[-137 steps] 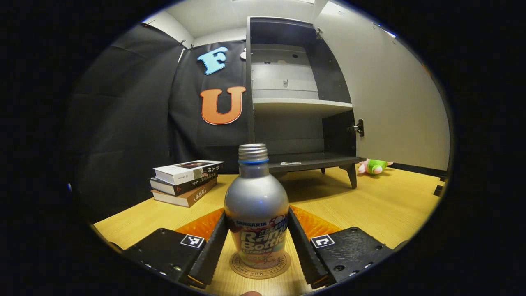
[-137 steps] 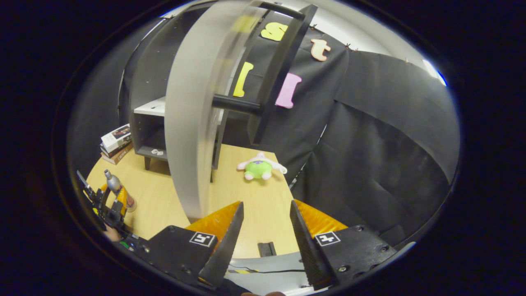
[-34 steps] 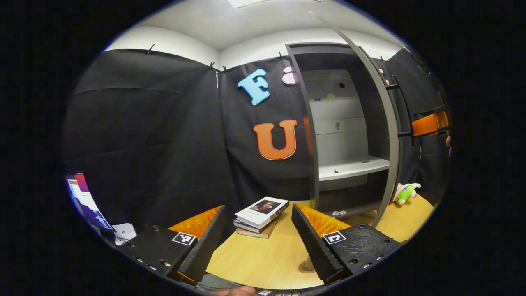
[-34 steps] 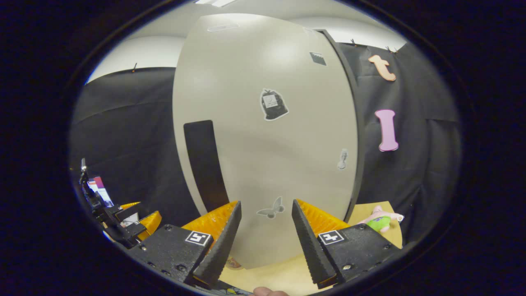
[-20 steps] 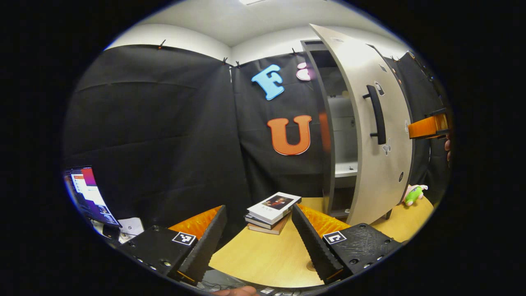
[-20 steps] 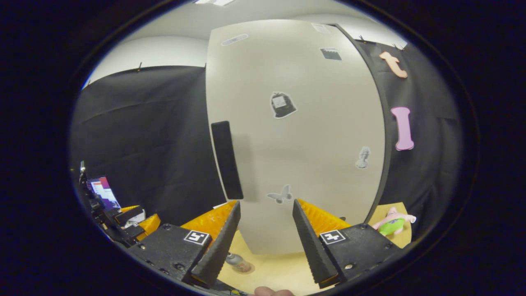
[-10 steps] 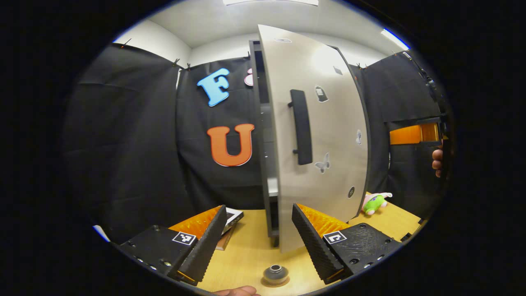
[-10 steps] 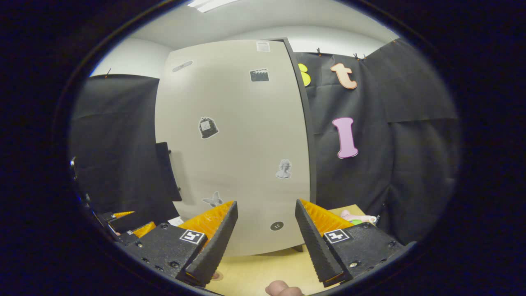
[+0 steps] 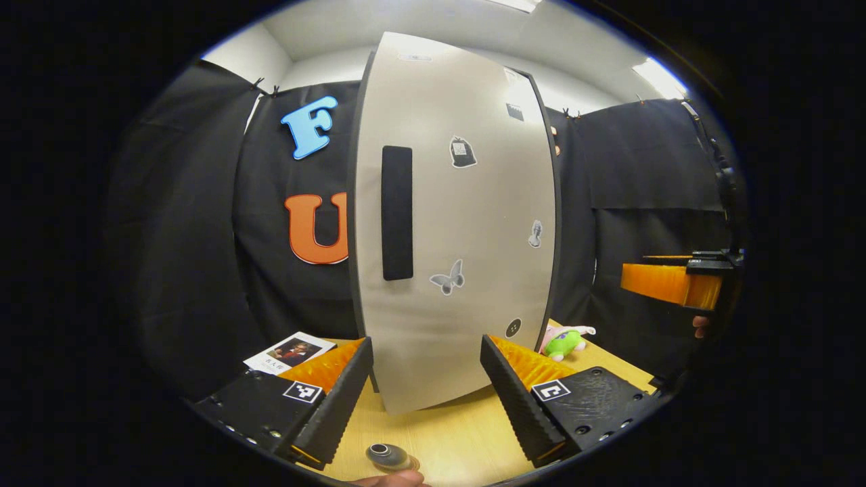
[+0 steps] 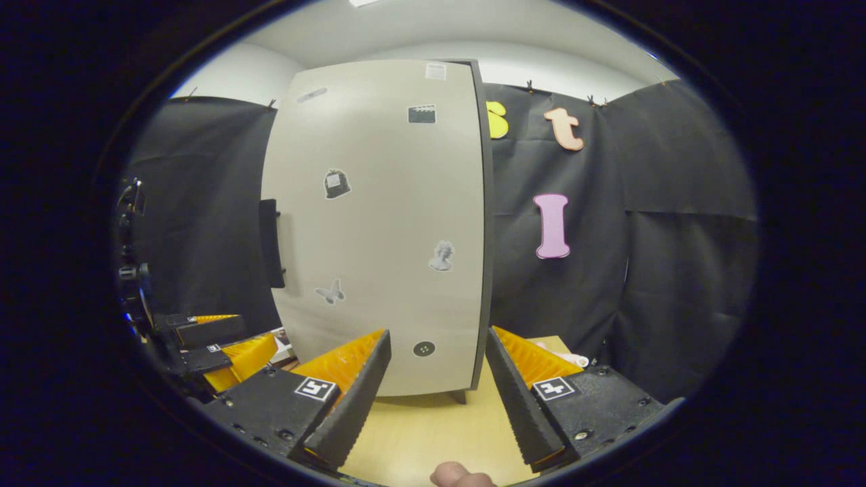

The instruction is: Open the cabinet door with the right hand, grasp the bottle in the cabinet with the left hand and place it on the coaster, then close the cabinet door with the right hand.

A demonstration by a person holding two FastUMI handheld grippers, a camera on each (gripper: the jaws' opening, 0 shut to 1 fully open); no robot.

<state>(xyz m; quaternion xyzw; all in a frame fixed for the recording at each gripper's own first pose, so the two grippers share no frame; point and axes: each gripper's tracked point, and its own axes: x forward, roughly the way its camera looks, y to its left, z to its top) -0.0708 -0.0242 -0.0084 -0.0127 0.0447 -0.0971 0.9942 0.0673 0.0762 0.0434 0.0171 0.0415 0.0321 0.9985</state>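
Observation:
The cabinet door stands flush with the cabinet, beige, with a black bar handle and small stickers. The same door and handle face the right gripper view. The silver bottle shows from above at the bottom edge, standing on the table in front of the cabinet and below my left gripper, which is open and empty. My right gripper is open and empty, a short way off the door's lower part. It also appears far right in the left gripper view.
A book lies left of the cabinet on the wooden table. A green and pink plush toy lies right of the cabinet. The left gripper sits at the left edge of the right gripper view.
The door has swung from partly open to fully shut against the cabinet. The left gripper view has turned to face the door head on. The right gripper has drawn back slightly.

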